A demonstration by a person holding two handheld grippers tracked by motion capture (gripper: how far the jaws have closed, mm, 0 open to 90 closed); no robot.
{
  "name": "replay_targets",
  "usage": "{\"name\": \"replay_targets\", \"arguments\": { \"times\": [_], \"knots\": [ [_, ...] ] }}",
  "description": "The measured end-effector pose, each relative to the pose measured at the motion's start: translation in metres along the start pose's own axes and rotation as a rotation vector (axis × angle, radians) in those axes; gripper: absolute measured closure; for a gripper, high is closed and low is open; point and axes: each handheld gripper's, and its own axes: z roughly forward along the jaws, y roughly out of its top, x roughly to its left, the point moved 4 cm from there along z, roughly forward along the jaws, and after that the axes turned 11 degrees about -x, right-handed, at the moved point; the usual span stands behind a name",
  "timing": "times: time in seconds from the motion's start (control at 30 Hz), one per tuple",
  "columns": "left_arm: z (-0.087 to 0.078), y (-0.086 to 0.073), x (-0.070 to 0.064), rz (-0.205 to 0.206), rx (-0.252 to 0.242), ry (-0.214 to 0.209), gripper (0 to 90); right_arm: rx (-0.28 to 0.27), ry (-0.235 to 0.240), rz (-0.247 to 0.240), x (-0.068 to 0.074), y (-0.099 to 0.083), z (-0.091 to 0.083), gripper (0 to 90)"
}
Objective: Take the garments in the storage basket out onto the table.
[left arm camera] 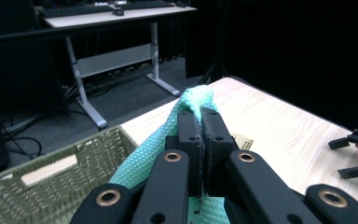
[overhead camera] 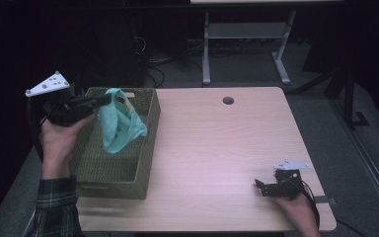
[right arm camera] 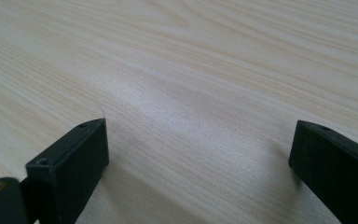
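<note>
While the left gripper (overhead camera: pixel 106 100) is up over the woven basket (overhead camera: pixel 128 177), its jaws are clamped on a mint-green cloth (overhead camera: pixel 118 123). High view: cloth hangs from the jaw tips down into the basket's far end, off the table, folds draped loosely below the pinch. Lower end of the cloth looks to be inside the basket walls; can't tell if it touches the basket floor.

Left gripper view: the left gripper (left arm camera: pixel 200 123) has both jaws pressed together with the cloth (left arm camera: pixel 142 161) squeezed between them (a bunched hump of fabric pokes out past the tips). Basket (left arm camera: pixel 51 168) rim sits below and to the left there. A small tan card or label lies just beside the jaws on the right, partly hidden, can't read it.

Basket sits at the left edge of the light wood table (overhead camera: pixel 217 148), long side running away from the person. Left hand (overhead camera: pixel 59 138) grips the tool from below, plaid sleeve (overhead camera: pixel 56 207) at the bottom edge.

Right gripper (overhead camera: pixel 260 187) rests low at the near right part of the table, well apart from basket and cloth. Right gripper view: the right gripper (right arm camera: pixel 198 144) has its jaws spread wide, bare table (right arm camera: pixel 191 70) wood between them, nothing held.

Second desk (left arm camera: pixel 116 16) with a keyboard stands in the dark background.
</note>
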Motion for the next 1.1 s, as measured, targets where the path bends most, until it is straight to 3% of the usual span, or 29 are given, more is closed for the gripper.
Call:
{"name": "replay_targets", "arguments": {
  "times": [0.3, 0.7, 1.1],
  "knots": [
    [0.009, 0.018, -0.014, -0.02, -0.059, -0.063, 87.8, 0.0, 0.0, 0.001, 0.0, 0.0, 0.0, 4.4],
    [0.041, 0.028, -0.047, -0.042, -0.092, -0.191, 87.8, 0.0, 0.0, -0.001, 0.0, 0.0, 0.0, 4.6],
    [0.077, 0.019, -0.079, -0.072, -0.089, -0.296, 87.8, -0.001, 0.001, 0.001, 0.0, 0.0, 0.0, 4.6]
  ]
}}
